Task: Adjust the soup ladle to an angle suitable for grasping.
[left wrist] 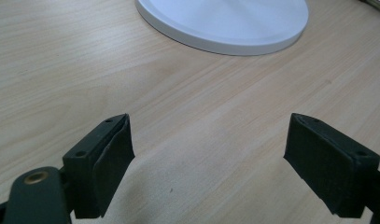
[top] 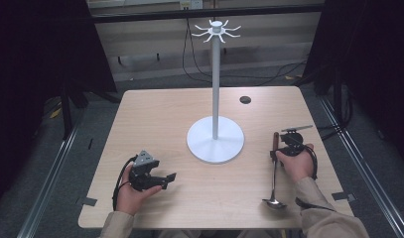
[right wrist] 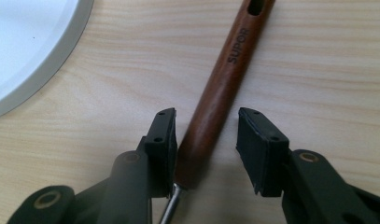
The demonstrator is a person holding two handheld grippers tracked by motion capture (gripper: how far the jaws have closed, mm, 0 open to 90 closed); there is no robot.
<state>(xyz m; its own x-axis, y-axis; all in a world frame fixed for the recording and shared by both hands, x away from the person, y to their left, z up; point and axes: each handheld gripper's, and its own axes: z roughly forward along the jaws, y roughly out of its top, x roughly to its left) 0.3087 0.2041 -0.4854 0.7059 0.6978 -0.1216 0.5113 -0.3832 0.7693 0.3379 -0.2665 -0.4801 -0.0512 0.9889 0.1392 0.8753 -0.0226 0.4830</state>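
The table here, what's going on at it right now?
A person sits at a wooden table with a gripper in each hand. The right gripper has its jaws open around the wooden handle of a ladle lying flat, not yet clamped. The left gripper is open over bare wood. A white hook stand waits in the middle, nothing hanging on it.

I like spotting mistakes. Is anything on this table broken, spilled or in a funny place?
Nothing looks broken or spilled. The white stand is upright mid-table, its hooks bare. The ladle lies flat by the right gripper, whose open jaws sit either side of its wooden handle. The left gripper is open over bare table.
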